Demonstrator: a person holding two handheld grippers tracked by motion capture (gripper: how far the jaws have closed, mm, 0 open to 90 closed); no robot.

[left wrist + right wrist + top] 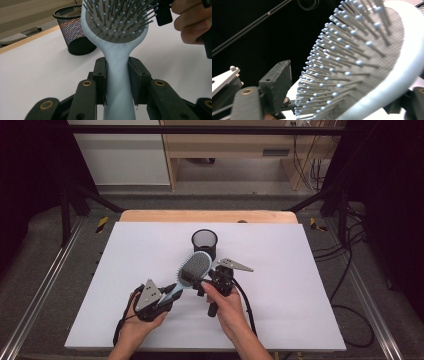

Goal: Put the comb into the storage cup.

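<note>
A pale blue hairbrush (195,266) is held just above the white table. My left gripper (172,295) is shut on its handle, and in the left gripper view both pads clamp the handle (117,82) below the bristled head (117,22). My right gripper (198,283) comes in from the right at the base of the head. In the right gripper view its jaws stand wide apart on either side of the head (367,50), with the left fingertip (275,80) just off the bristle tips, so this gripper (347,85) is open. A black mesh cup (204,242) stands upright beyond the brush.
The white table top (125,265) has bare room to the left and right of the hands. The mesh cup (73,30) is close behind the brush head. A wooden edge (210,216) runs along the far side, with cables on the floor to the right.
</note>
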